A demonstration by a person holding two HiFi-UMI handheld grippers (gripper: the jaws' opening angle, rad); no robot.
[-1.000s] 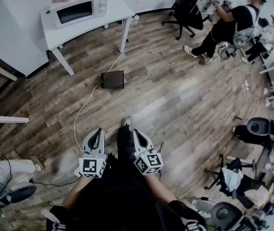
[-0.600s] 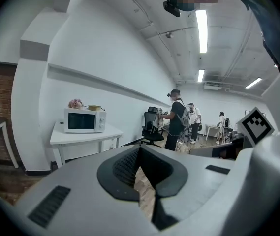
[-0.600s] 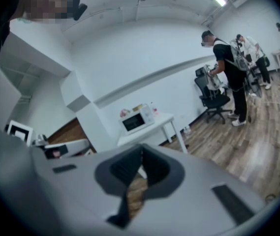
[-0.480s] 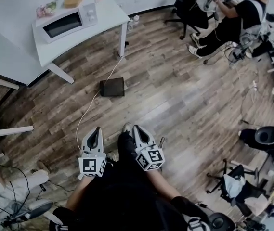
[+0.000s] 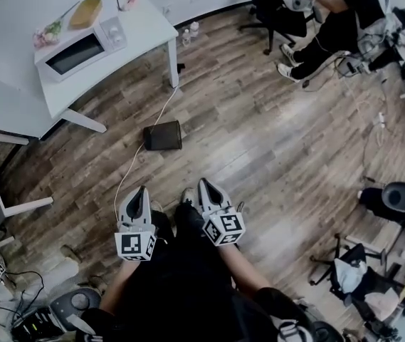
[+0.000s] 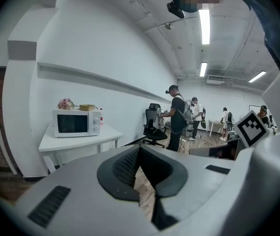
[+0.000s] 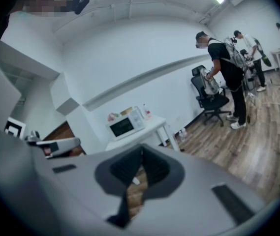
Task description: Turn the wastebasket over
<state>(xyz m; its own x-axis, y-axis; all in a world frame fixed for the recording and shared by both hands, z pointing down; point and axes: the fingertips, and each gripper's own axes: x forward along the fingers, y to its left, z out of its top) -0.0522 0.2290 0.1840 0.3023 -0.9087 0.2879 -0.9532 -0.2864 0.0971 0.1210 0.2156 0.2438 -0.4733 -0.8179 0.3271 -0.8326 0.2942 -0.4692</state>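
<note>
The wastebasket (image 5: 163, 135), a small dark bin, stands on the wood floor just in front of the white table. Both grippers are held low in front of the person's body, side by side and pointing toward it, still a stride short of it. My left gripper (image 5: 140, 189) has its fingertips together with nothing between them; the left gripper view shows the left gripper (image 6: 139, 147) closed over bare floor. My right gripper (image 5: 203, 182) is likewise shut and empty, as the right gripper (image 7: 141, 149) appears in its own view. In both gripper views the jaws hide the bin.
A white table (image 5: 149, 20) with a microwave (image 5: 81, 46) stands behind the bin. A white cable (image 5: 132, 164) runs from the table past the bin. Seated people (image 5: 337, 16) and office chairs (image 5: 394, 198) fill the right side. A white frame (image 5: 17, 205) stands at left.
The person has walked forward: the wastebasket and table now lie nearer to both grippers. The jaws of both grippers look the same as before.
</note>
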